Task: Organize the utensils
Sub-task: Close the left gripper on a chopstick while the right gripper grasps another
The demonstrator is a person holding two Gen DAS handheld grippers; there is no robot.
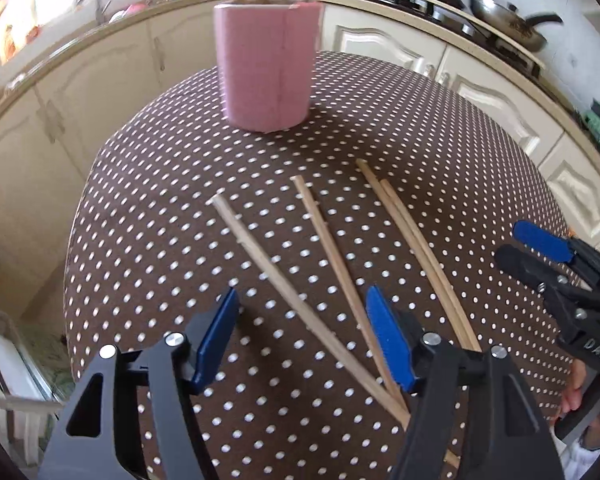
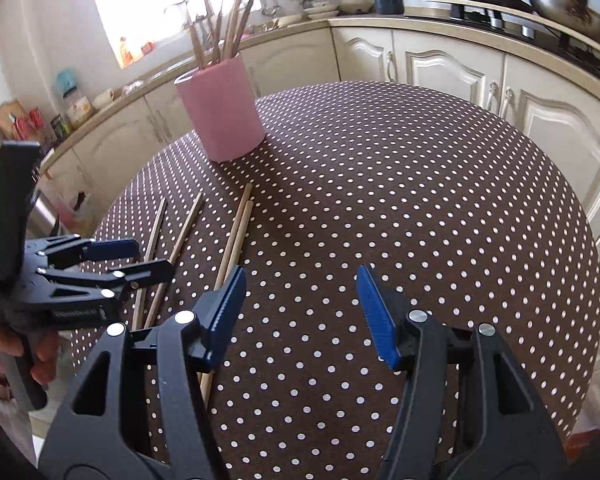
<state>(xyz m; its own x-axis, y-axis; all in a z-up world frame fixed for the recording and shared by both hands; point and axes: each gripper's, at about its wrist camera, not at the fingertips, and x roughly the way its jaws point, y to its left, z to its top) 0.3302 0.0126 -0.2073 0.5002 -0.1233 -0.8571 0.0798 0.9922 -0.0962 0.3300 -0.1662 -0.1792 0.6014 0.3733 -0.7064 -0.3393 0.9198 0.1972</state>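
The pink cup (image 1: 267,68) stands at the far side of the dotted desk (image 1: 420,128), with a bunch of chopsticks upright in it. Nearer than the cup, four loose chopsticks (image 1: 328,248) lie flat on the cloth. The left claw (image 1: 304,336) hangs over their near ends, jaws apart, gripping nothing. The right claw (image 2: 300,312) is just right of the chopsticks, jaws apart and empty.
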